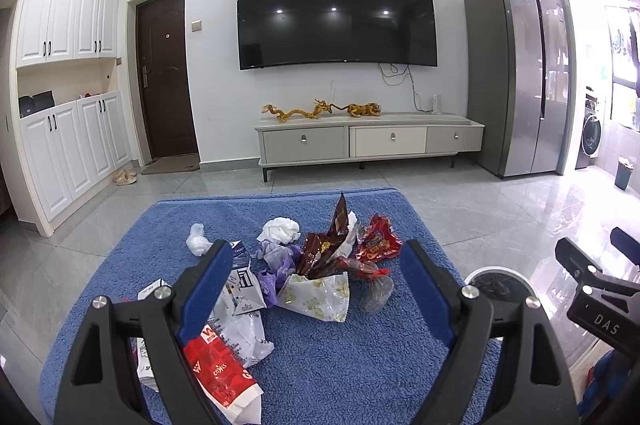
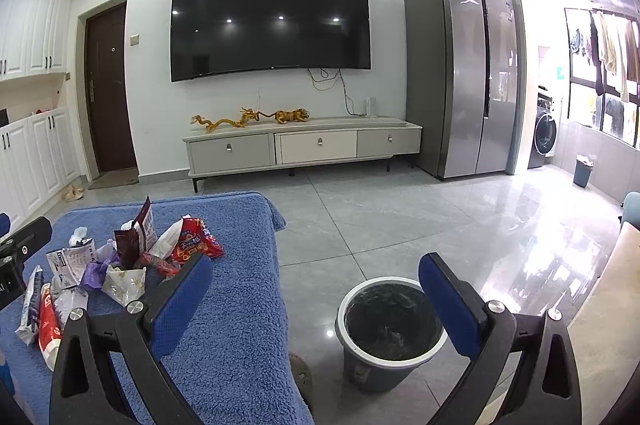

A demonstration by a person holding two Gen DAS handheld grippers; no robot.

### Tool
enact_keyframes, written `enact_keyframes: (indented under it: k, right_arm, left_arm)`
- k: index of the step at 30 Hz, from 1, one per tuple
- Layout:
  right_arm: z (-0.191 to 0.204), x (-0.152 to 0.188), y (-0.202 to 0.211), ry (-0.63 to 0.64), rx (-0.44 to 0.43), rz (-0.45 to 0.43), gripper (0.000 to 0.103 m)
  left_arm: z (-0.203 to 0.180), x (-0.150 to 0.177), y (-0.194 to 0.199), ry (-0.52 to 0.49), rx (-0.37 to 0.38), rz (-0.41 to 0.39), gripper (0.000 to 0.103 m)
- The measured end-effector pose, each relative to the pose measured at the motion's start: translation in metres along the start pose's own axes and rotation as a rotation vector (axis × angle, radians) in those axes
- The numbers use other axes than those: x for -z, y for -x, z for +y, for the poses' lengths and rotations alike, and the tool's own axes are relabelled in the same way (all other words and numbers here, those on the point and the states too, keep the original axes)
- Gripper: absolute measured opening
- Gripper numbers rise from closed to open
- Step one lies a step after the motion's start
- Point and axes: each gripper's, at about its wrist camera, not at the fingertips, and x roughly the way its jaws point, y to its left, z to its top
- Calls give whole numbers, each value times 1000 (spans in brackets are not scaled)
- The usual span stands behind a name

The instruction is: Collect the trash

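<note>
On the blue fleece-covered table (image 1: 320, 365) lie two crumpled white tissues (image 1: 280, 230), two purple plastic scraps (image 1: 276, 257), two red snack wrappers (image 1: 378, 239), and one white popcorn bag (image 1: 320, 295); one grey lined trash bin (image 2: 390, 335) stands beside it.

a home living room: wall-mounted tv (image 1: 336, 15), low tv cabinet (image 1: 368, 139), fridge (image 1: 520, 73).

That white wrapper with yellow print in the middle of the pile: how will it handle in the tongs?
The white wrapper is creased film standing puffed and open, so it probably collapses flat when pinched. It looks empty, so likely very light and easily dragged across the blue cloth. Its glossy surface may slip; grip a folded edge.
</note>
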Motion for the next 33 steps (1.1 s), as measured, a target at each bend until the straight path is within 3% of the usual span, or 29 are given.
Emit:
enact_keyframes:
  k: [26,33]
  right_arm:
    - [-4,-5,6,4,18,-29,103]
    - [-1,-6,5,6,28,-16,103]
  left_arm:
    - [5,1,4,20,-10,-32,85]
    - [3,4,-1,-2,13,-2,85]
